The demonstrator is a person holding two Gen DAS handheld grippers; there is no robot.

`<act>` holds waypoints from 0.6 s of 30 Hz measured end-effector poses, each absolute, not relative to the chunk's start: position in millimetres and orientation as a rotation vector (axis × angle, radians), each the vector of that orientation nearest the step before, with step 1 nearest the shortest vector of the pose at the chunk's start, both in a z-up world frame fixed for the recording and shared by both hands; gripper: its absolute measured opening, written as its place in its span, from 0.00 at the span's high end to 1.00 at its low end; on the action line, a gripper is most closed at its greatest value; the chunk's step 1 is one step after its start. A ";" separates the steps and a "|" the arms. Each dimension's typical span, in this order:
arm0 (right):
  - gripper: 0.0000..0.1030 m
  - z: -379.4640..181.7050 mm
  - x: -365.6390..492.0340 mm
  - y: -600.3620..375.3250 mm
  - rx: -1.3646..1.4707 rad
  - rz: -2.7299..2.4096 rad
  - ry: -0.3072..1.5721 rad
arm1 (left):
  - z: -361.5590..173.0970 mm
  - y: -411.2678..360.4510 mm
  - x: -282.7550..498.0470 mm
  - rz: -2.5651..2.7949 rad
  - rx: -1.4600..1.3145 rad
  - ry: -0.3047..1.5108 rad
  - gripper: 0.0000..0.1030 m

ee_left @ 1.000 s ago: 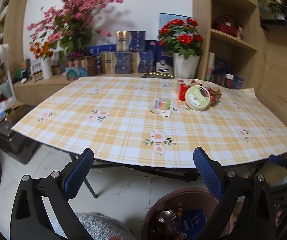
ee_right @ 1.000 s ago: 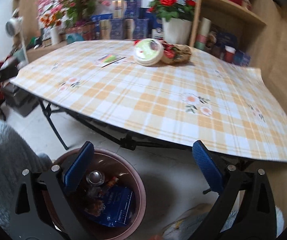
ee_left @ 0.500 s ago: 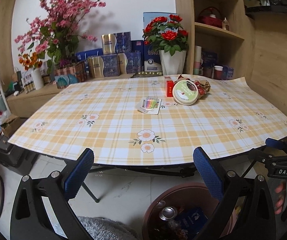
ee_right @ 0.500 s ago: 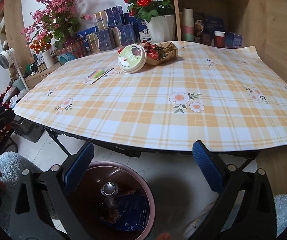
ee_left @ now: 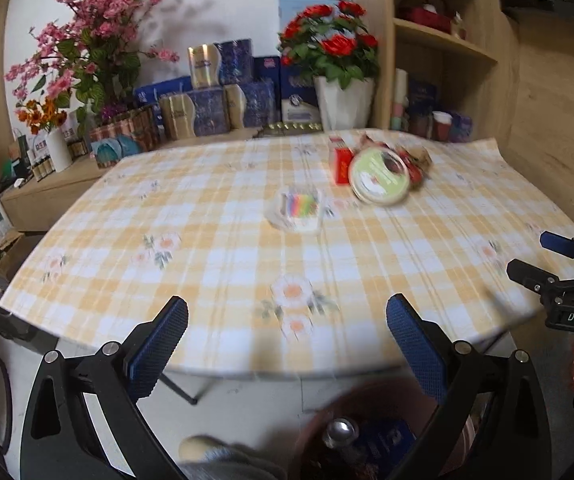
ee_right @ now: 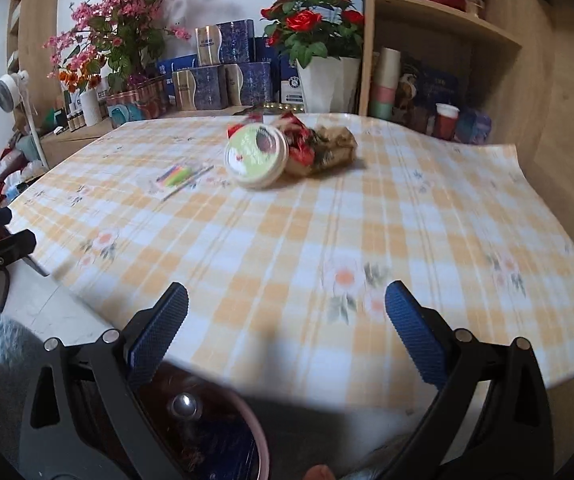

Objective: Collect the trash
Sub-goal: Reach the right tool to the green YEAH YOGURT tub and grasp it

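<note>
Both empty, jaws spread wide: left gripper [ee_left: 287, 332] and right gripper [ee_right: 286, 320] at the near table edge, above the trash bin [ee_right: 227, 436] on the floor. Remaining trash far across the tablecloth [ee_right: 367, 220]: round lid [ee_right: 255, 156], crumpled wrapper [ee_right: 327, 146], red box [ee_left: 338, 162], flat packet [ee_left: 297, 208] left of them. Best to reach far, straddle one piece squarely, close firmly before lifting.

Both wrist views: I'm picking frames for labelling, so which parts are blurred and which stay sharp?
Left wrist view: the checked tablecloth, the round lid and the colourful packet are motion-smeared; the left gripper is crisp. Right wrist view: the tablecloth is streaked in the same way, the bin below is dark and soft, and the right gripper is sharp. Fisheye bends the table edge in both.
</note>
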State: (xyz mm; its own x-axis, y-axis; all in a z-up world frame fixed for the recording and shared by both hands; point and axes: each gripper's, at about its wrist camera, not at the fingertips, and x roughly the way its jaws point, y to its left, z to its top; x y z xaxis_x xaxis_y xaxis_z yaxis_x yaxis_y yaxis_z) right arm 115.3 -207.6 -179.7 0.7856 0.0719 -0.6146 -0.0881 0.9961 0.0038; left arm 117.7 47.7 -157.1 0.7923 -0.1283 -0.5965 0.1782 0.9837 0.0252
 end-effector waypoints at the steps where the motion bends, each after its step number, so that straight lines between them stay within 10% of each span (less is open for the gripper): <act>1: 0.06 -177.3 123.9 -205.3 -0.032 0.089 0.659 | -155.2 51.1 125.5 -0.161 0.066 0.635 0.06; 18: 0.06 -201.0 337.1 -148.7 0.163 -0.137 0.831 | -160.5 113.9 190.5 -0.031 0.013 0.620 0.06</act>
State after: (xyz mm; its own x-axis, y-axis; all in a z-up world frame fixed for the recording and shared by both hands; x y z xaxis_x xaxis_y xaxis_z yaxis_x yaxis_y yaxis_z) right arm 337.1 -148.7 -201.0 0.6665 -0.0568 -0.7433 0.1841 0.9787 0.0903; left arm 190.5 113.9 -160.5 0.8132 -0.0255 -0.5814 0.0331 0.9994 0.0025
